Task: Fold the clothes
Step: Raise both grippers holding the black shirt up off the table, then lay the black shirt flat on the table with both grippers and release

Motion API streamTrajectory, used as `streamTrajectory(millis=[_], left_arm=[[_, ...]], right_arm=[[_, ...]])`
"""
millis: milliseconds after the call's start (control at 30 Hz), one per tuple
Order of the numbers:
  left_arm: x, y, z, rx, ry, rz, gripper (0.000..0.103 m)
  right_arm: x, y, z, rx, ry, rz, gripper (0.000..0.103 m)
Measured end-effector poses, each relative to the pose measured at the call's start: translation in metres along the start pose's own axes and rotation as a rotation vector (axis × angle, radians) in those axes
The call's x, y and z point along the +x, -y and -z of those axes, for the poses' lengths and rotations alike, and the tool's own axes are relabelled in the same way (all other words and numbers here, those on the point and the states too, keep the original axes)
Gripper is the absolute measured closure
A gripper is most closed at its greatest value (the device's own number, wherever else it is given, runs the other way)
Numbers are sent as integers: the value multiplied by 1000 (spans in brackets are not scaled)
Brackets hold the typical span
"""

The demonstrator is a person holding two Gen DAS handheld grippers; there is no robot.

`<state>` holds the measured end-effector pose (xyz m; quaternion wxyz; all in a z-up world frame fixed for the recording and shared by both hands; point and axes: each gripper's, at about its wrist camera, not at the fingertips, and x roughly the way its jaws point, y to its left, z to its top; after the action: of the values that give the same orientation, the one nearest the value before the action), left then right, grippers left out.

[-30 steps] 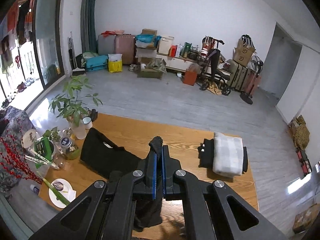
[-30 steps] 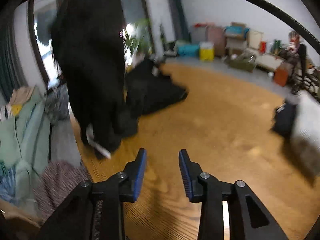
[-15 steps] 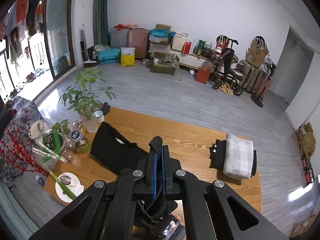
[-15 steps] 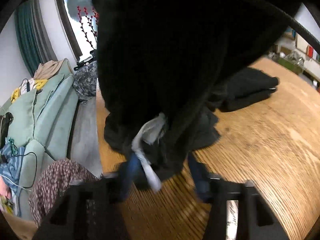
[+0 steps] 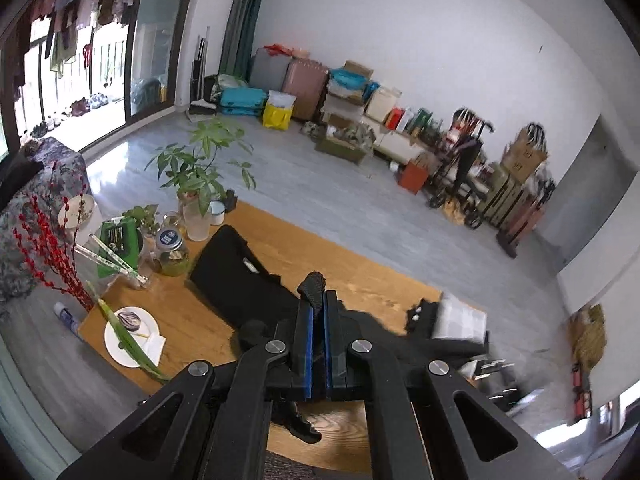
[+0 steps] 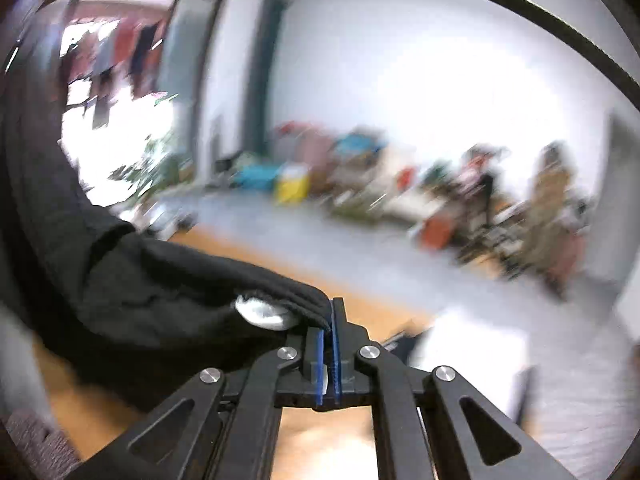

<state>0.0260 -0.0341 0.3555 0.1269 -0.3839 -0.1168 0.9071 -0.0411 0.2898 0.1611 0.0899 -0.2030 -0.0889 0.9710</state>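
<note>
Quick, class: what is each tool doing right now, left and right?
Left tool: closed on the black garment.
Right tool: closed on an edge of the same black garment.

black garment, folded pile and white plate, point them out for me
black garment (image 6: 160, 304), right wrist view, on the cloth left of the jaws.
folded pile (image 5: 458, 316), left wrist view, on the pale top piece.
white plate (image 5: 120, 340), left wrist view, on its bare near rim.

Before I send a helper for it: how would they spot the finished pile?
On the wooden table, go to its far right end. The folded stack lies there: a pale checked piece on top of black ones, unlike the loose black garment at the plant end.
</note>
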Motion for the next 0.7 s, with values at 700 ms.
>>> streamTrajectory(millis=[700], left_arm=[[176, -15, 50, 20, -375, 56, 99]], right_arm=[[-19, 37, -3, -51, -305, 23, 99]])
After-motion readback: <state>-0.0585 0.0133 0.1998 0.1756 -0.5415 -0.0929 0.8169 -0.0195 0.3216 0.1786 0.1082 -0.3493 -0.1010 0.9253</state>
